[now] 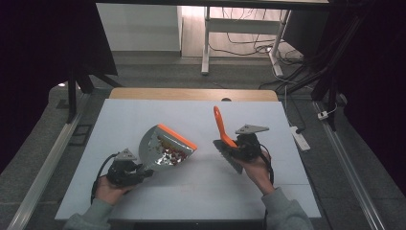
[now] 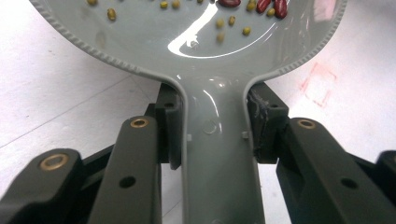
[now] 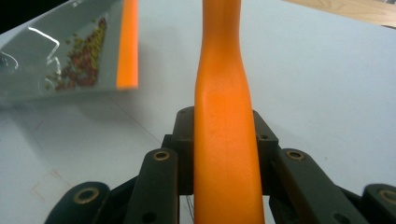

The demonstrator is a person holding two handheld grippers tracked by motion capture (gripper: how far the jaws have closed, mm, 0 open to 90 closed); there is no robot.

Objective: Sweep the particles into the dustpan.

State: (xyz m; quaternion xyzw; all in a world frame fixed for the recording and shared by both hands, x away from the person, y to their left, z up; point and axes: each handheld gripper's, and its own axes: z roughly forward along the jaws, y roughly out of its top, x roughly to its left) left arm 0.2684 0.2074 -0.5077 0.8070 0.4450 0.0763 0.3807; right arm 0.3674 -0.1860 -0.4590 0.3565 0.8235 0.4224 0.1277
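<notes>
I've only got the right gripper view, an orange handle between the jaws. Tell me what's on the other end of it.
Observer: A small brush. In the high view its grey bristle head sits below the right gripper, and the orange handle points up and away from the person.
Operator: Report what holds the pan at my left.
Observer: The left gripper is clamped on the neck of the grey dustpan, a pad on each side of its handle.
Operator: Describe what's in the pan.
Observer: Beans: dark red ones and smaller yellowish ones, scattered over the glossy inside.
Operator: Say whether brush and pan touch.
Observer: No, from above bare table shows between them.
</notes>
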